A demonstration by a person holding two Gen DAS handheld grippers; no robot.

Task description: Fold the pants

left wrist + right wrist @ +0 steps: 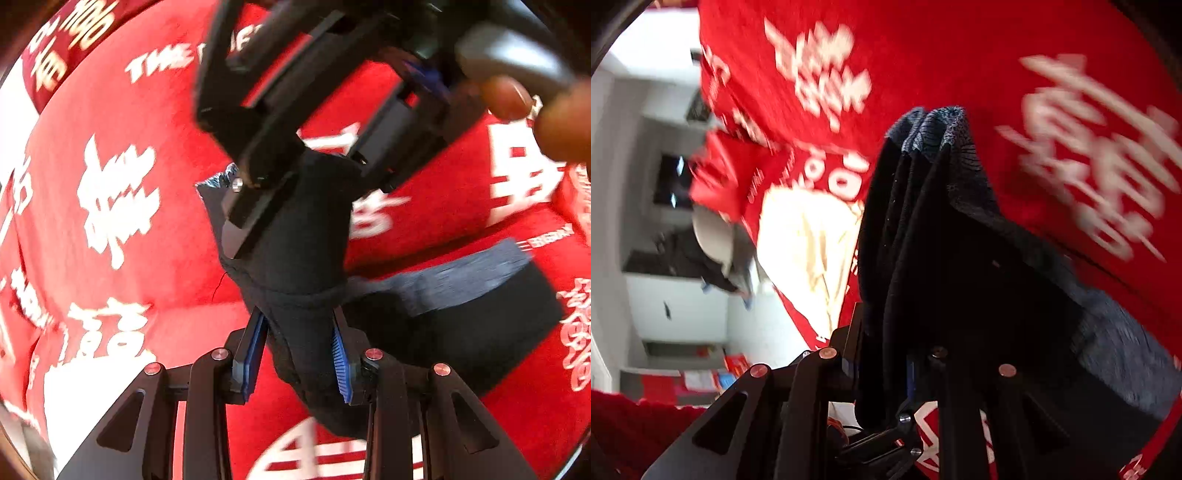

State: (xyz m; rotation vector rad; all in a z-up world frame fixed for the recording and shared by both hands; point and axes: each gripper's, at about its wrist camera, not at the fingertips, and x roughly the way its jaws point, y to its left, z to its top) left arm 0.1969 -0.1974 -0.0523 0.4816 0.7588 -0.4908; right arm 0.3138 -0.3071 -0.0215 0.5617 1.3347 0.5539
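Our left gripper [301,350] has its blue pads [341,363] pressed in on a bunch of the dark pants [295,258]; the fingers are close together with the cloth clamped between them. From that pinch the cloth runs up and away from the lens to the right gripper [258,206], which comes down from the top of the left view with its fingers closed on the upper end of the same bunch. A frayed, lighter blue edge [218,179] sticks out just beside those fingers. A person's fingertips [504,98] show at the top right of that view, on the handle of the right gripper.

In the right view, our right gripper [882,363] has its fingers drawn in on a thick, hanging fold of the pants [912,236]. The cloth fills the gap between them and rises past the tips to a bluish hem [934,129]. Below it the tip of the left gripper [886,443] shows, dark and partly hidden.

The rest of the pants [476,291] trails off to the right in the left view, lying on the red cloth [166,147] with white lettering that covers the surface beneath. Both views are blurred. To the left in the right view, beyond the red cloth's edge, we see a pale cloth [809,240] and a grey room.
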